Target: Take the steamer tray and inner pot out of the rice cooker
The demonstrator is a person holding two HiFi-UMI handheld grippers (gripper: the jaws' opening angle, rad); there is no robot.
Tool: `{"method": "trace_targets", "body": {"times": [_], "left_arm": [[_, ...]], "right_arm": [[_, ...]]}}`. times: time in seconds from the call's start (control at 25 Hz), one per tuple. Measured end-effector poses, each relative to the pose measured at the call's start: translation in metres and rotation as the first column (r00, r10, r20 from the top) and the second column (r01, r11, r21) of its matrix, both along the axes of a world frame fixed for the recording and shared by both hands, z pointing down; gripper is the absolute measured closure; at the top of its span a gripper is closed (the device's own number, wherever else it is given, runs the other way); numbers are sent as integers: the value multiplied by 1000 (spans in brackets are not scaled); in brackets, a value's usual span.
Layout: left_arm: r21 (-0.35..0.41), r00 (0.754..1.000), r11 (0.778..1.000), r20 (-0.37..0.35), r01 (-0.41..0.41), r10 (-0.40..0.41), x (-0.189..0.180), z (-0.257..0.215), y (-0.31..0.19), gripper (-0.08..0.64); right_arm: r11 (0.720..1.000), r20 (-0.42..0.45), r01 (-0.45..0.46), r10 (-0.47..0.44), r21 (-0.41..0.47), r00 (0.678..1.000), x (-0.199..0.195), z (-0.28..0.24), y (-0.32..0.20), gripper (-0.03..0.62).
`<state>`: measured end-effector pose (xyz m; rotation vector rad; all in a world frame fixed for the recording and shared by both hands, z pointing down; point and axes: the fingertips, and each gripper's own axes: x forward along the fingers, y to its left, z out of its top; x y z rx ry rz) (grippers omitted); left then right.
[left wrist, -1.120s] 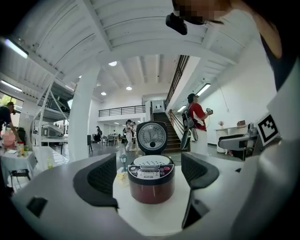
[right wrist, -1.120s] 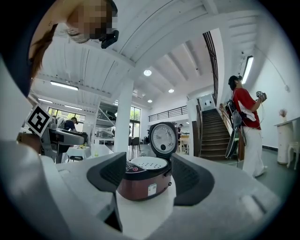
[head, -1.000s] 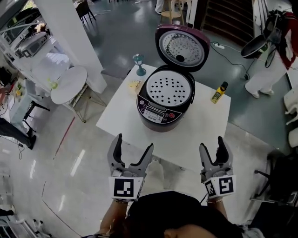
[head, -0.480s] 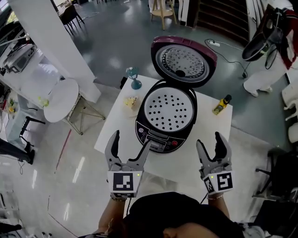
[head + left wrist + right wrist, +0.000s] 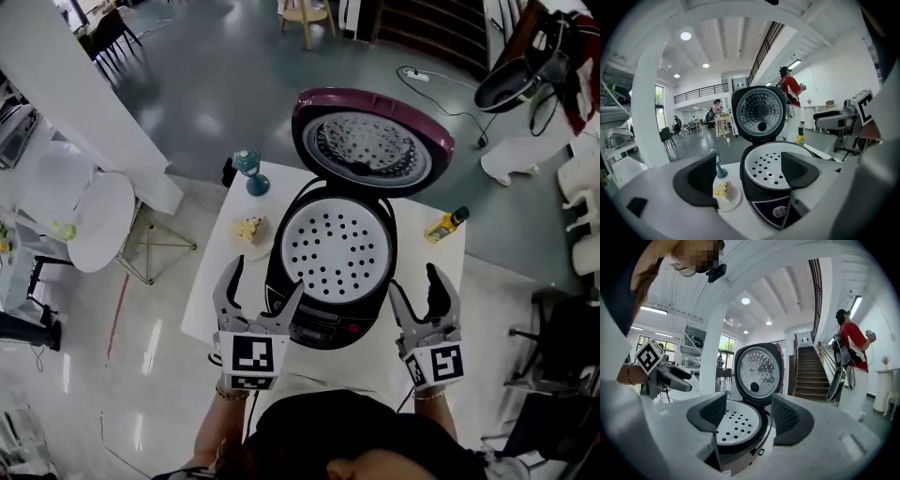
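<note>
Steamer tray (image 5: 336, 248) sits in cooker (image 5: 319, 328); my left hand-held gripper (image 5: 266, 281) and right hand-held gripper (image 5: 414, 283) gape, empty. Its thin rim could slip my pinch.

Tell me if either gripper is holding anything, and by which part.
Nothing is held. The left gripper and the right gripper both have open, empty jaws near the front of the rice cooker; the steamer tray sits inside it, untouched.

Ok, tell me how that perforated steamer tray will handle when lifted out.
The steamer tray looks thin, so probably light yet stiff. Its smooth white surface may slip. Seated inside the rice cooker, it might tilt if lifted unevenly.
</note>
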<state>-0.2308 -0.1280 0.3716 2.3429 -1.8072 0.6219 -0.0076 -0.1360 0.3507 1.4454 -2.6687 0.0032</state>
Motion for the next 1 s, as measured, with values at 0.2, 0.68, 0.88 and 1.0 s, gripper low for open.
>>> {"method": "trace_targets", "body": {"times": [0.2, 0.68, 0.88, 1.0], "left_arm": [[-50, 991, 995, 100, -81, 86, -2, 19, -32, 147], [-256, 921, 942, 267, -216, 284, 4, 76, -80, 147], [-286, 889, 930, 326, -231, 321, 8, 85, -91, 147], [-326, 897, 915, 287, -238, 335, 7, 89, -96, 147]], "right_arm": [[1000, -19, 6, -6, -19, 1000, -17, 9, -29, 299], [963, -282, -78, 2, -257, 959, -28, 70, -80, 299], [932, -477, -123, -59, -341, 877, -28, 100, -91, 299], [923, -509, -142, -65, -358, 858, -30, 105, -100, 299]]}}
